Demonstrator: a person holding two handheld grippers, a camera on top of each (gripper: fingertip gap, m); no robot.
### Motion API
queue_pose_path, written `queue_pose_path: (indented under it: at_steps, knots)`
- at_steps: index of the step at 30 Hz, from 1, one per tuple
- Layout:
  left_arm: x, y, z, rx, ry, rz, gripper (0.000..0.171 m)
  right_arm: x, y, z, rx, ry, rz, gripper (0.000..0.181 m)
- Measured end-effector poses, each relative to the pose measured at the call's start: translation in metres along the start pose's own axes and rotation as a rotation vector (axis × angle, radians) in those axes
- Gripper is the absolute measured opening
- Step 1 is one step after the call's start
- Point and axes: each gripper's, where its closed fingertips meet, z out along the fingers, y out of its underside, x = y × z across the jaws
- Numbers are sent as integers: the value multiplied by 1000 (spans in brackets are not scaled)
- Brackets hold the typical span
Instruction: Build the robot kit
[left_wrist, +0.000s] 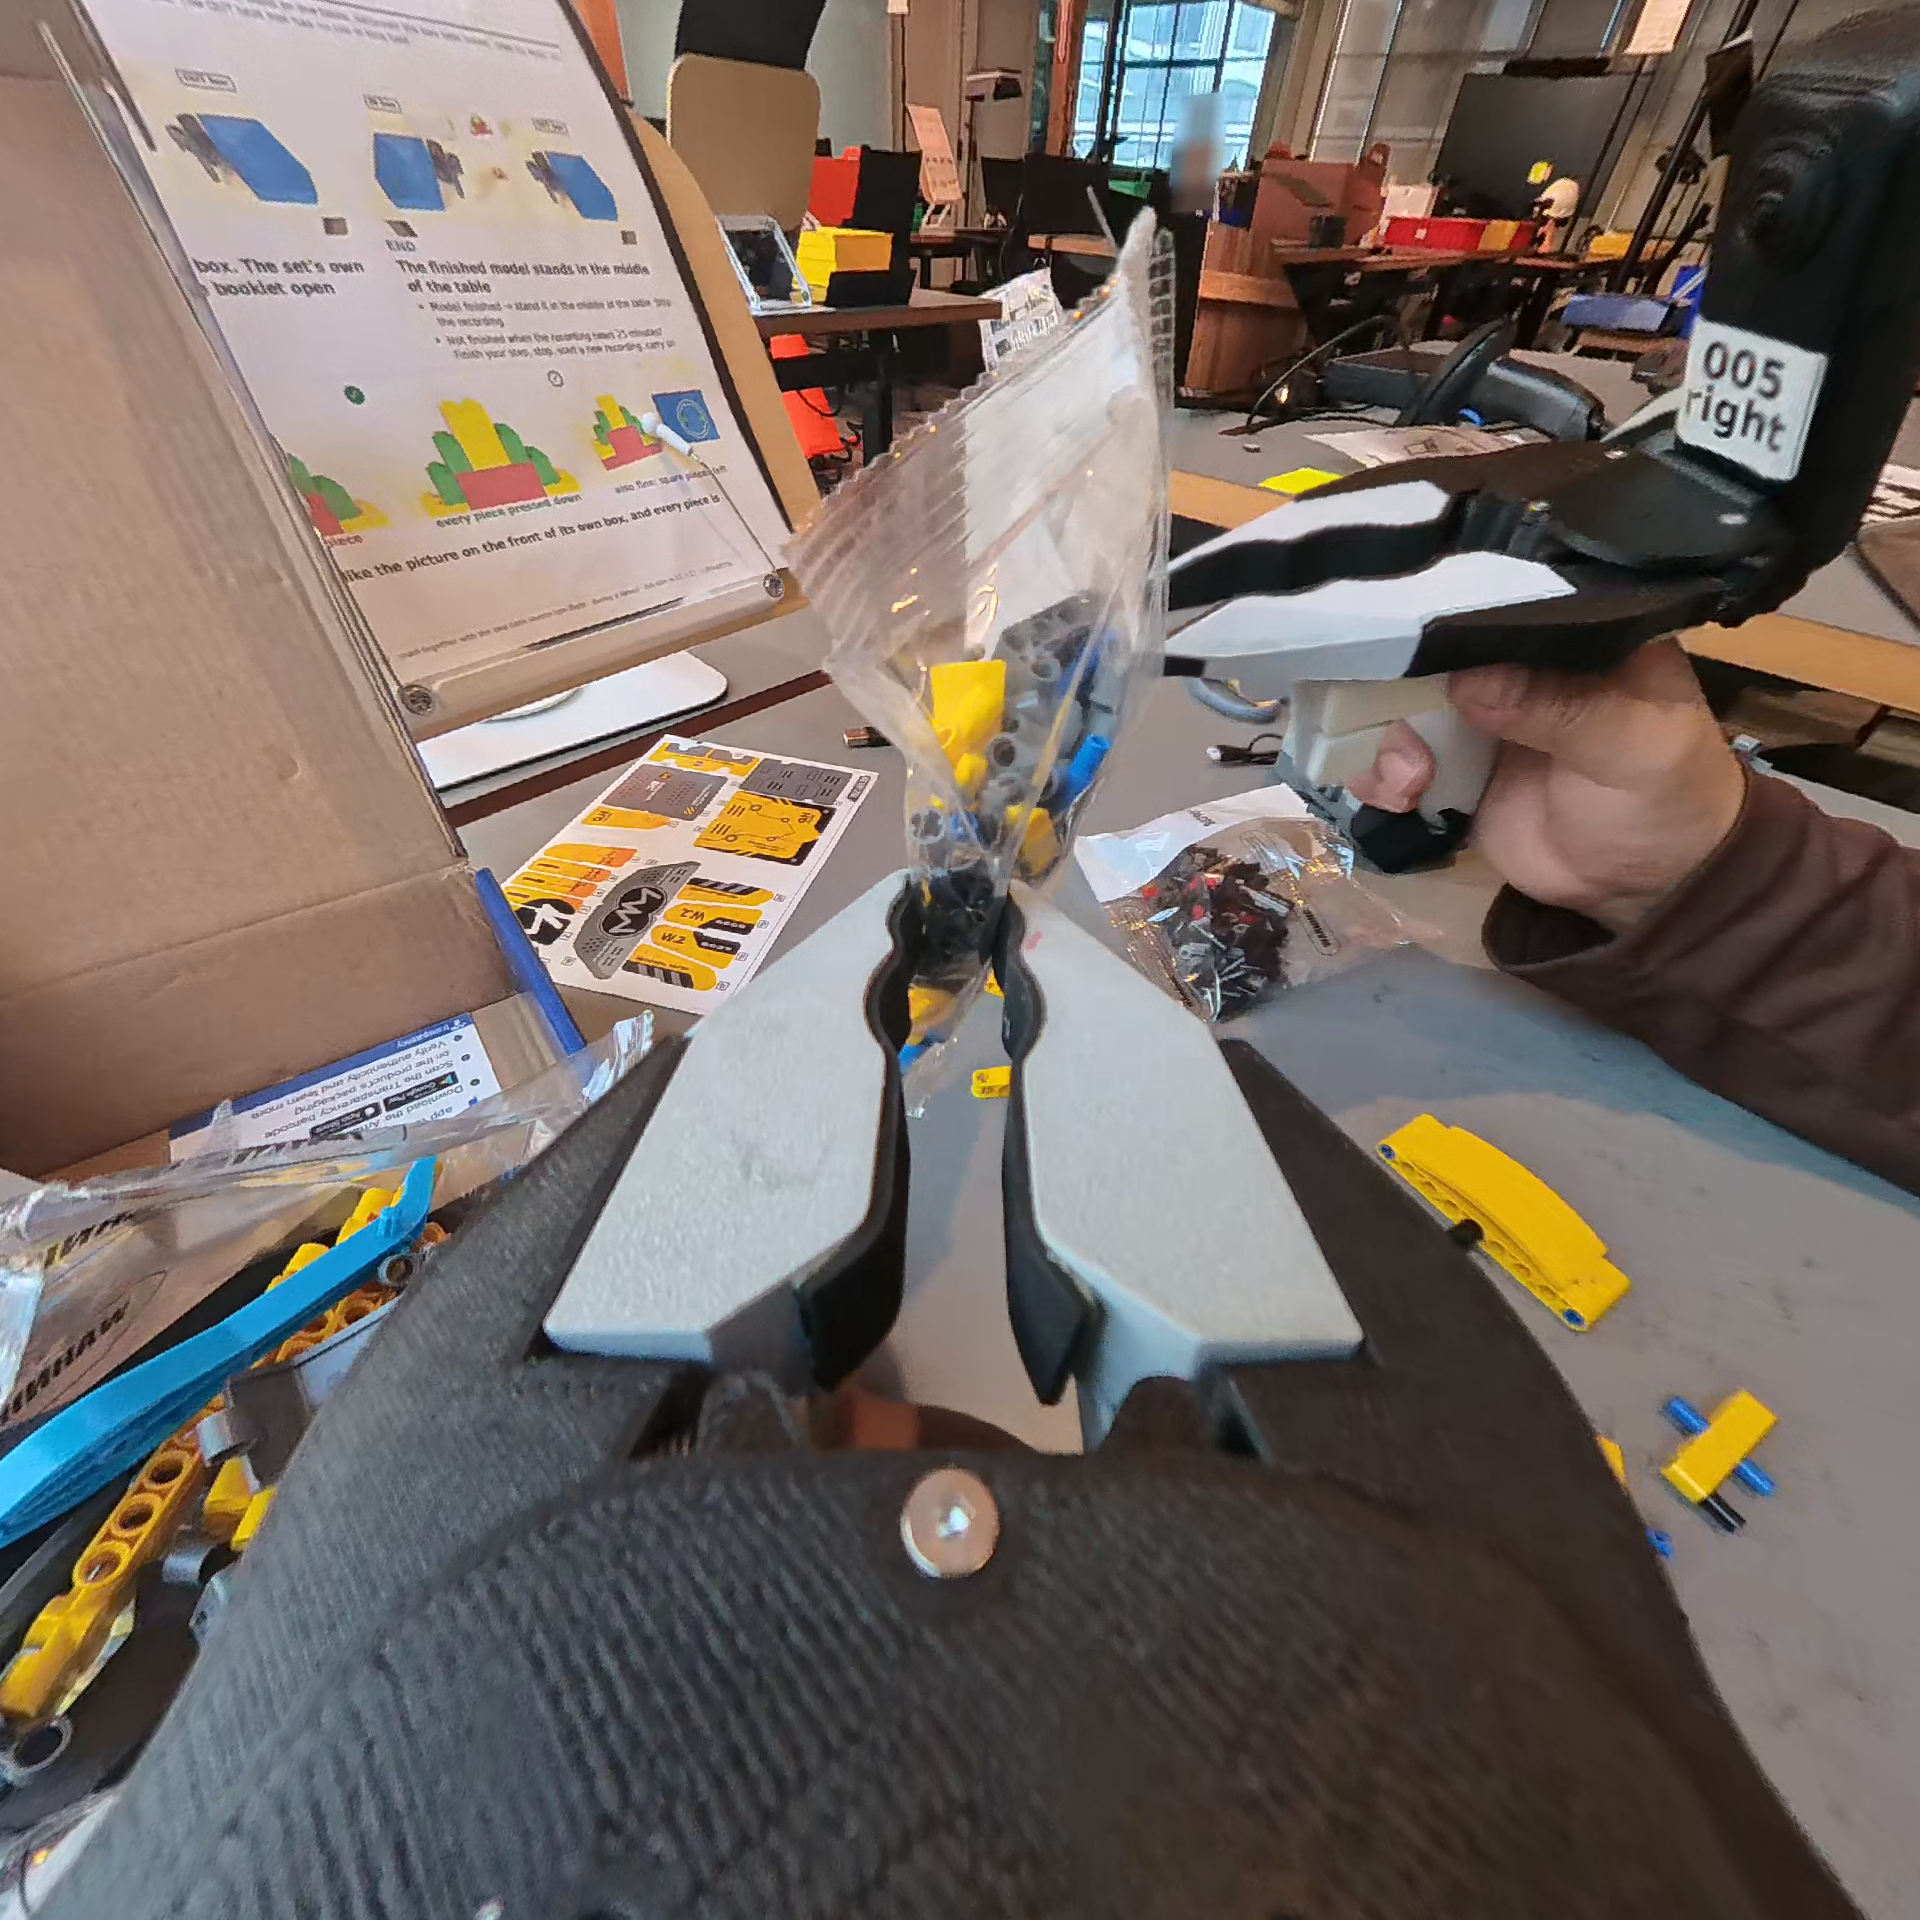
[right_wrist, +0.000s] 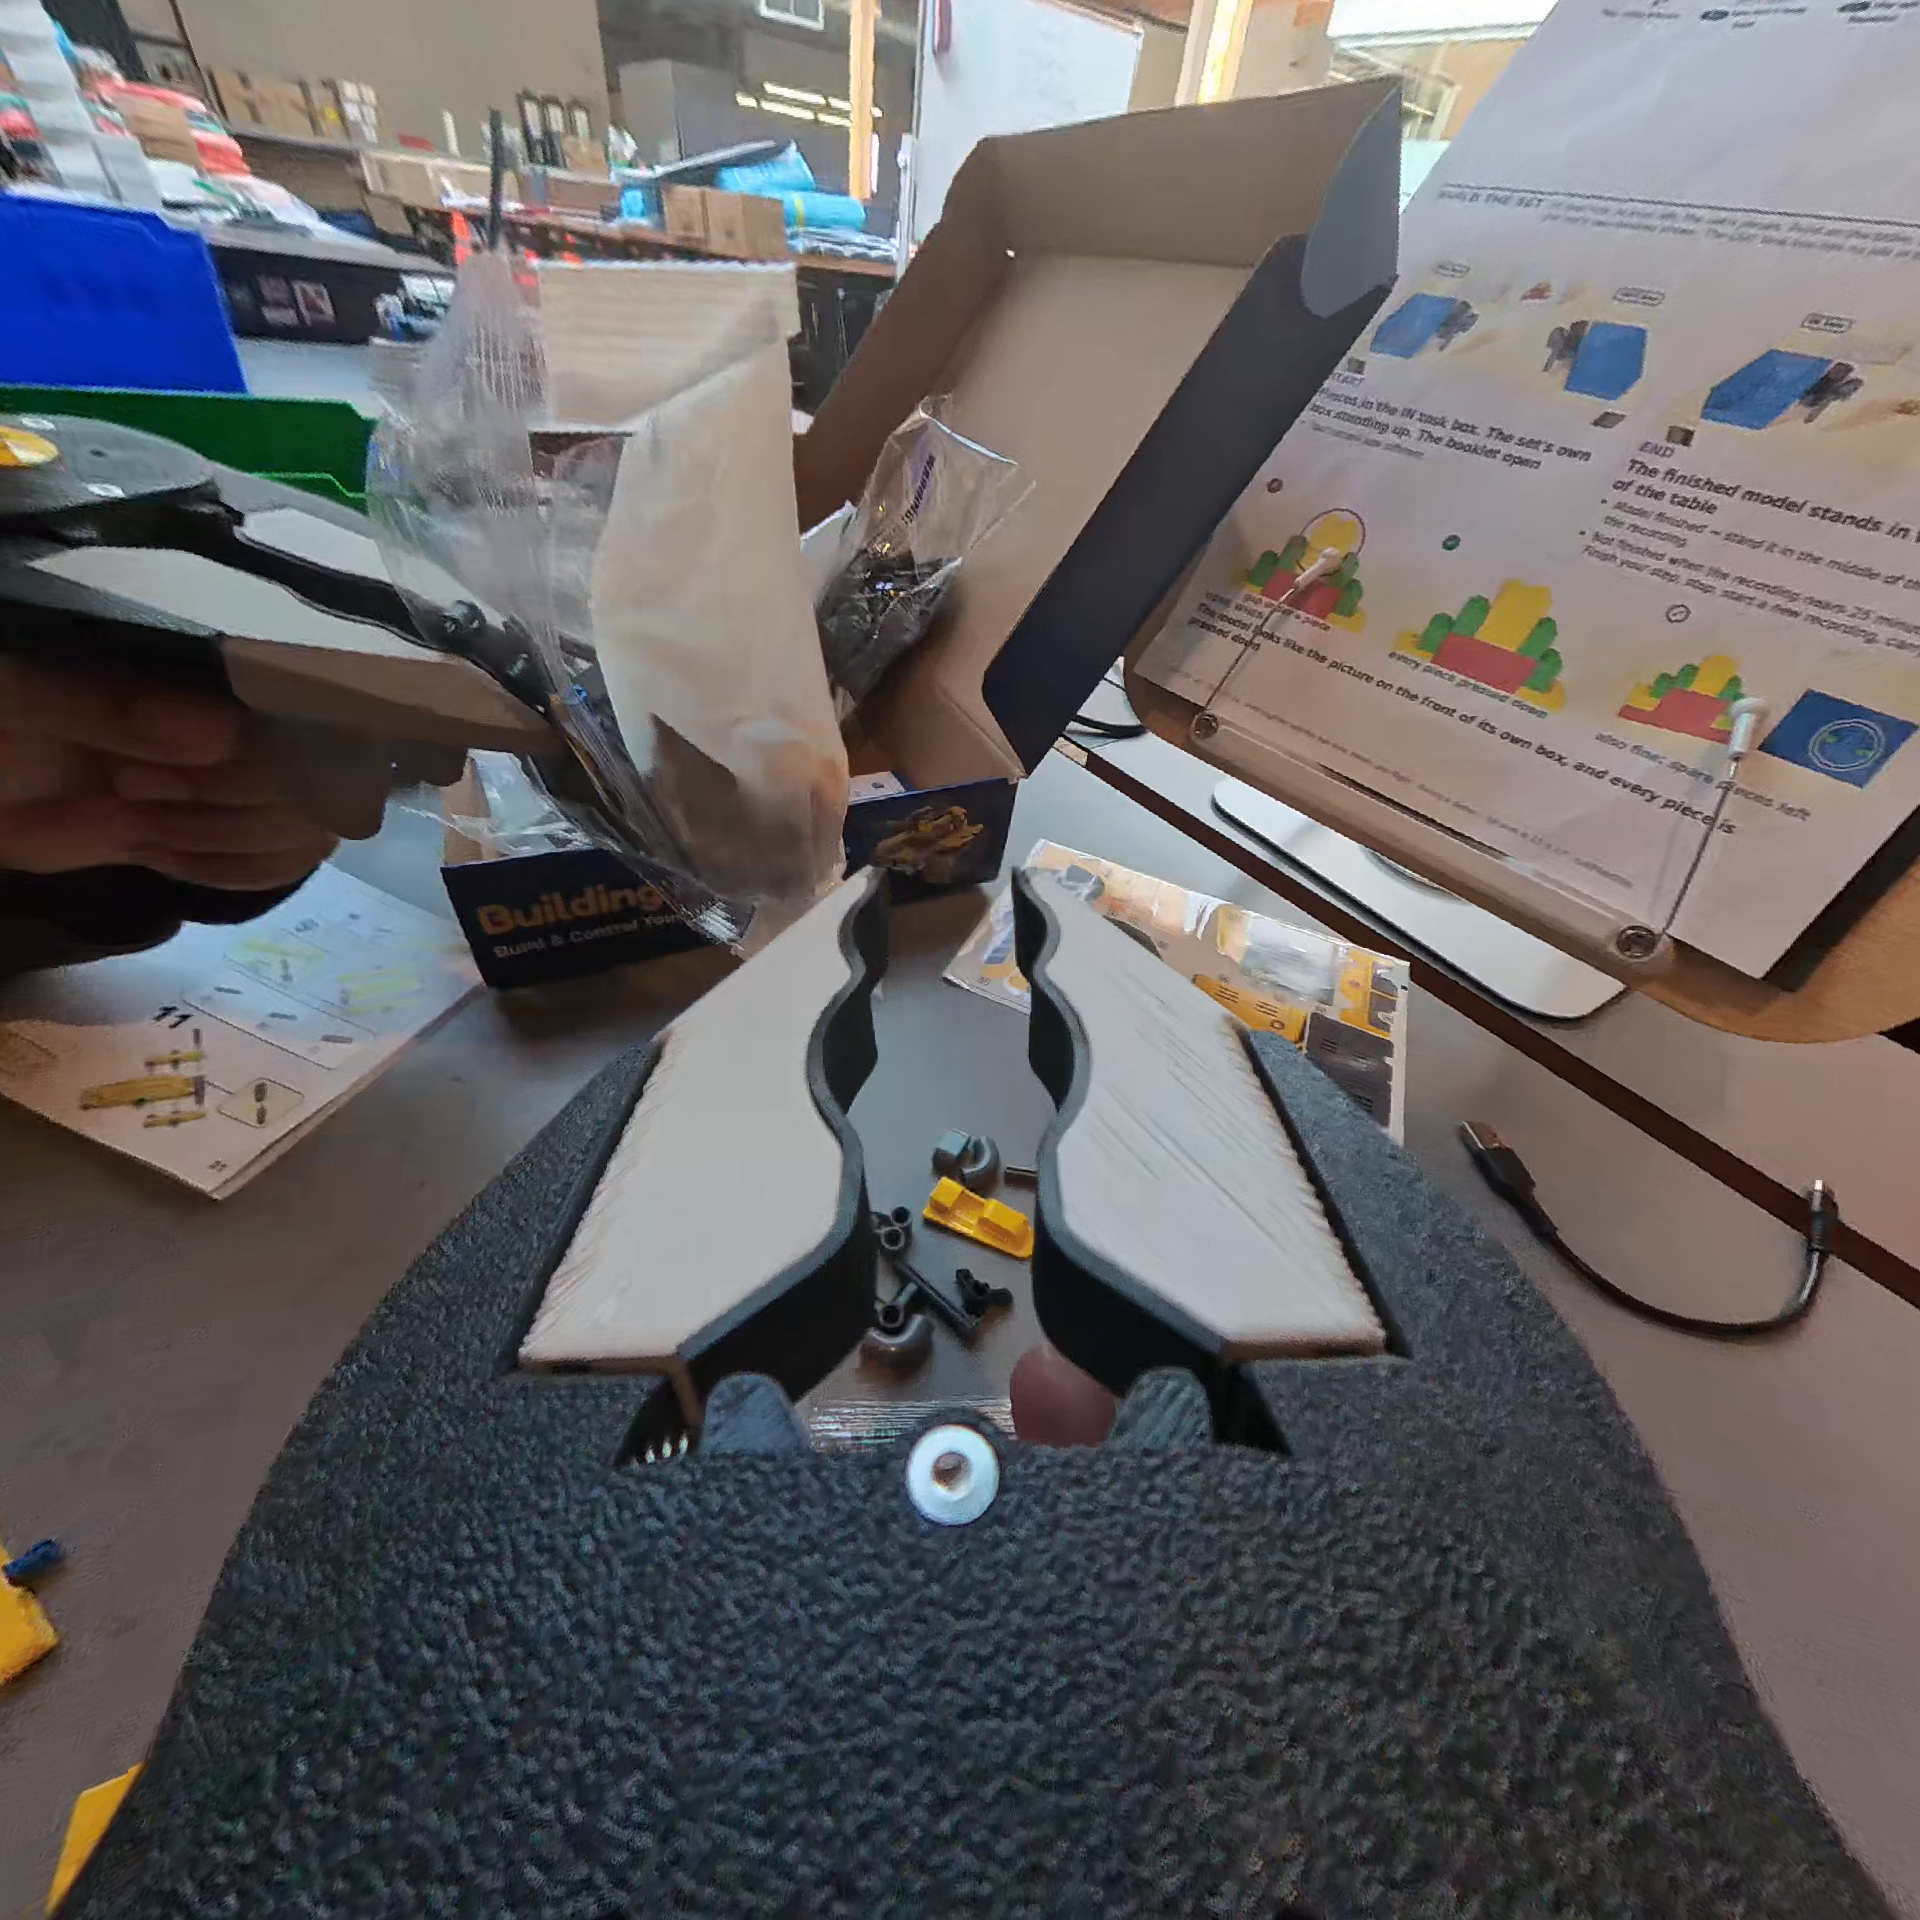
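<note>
Grey table (left_wrist: 1403, 1039) | left gripper (left_wrist: 951, 914) clenched on upright plastic bag (left_wrist: 997, 582) | right gripper (right_wrist: 948, 894) level, released beside it

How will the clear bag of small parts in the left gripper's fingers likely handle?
Clear bag probably floppy: its crinkled top sags above the left gripper. Loose parts bunch at the pinch, so likely bottom-heavy and shifting. Glossy film may slip.
</note>
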Motion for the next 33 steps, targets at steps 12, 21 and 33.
queue_pose_path:
  at_steps: [12,21,33]
  knots:
    - [0,16,8,-54,7,-11,9,-14,8,6,-3,-93,58,34]
    - [7,20,10,-73,51,-13,9,-38,20,12,-56,-288,153,47]
    - [16,22,12,-81,80,-5,9,-40,21,11,-67,-272,82,27]
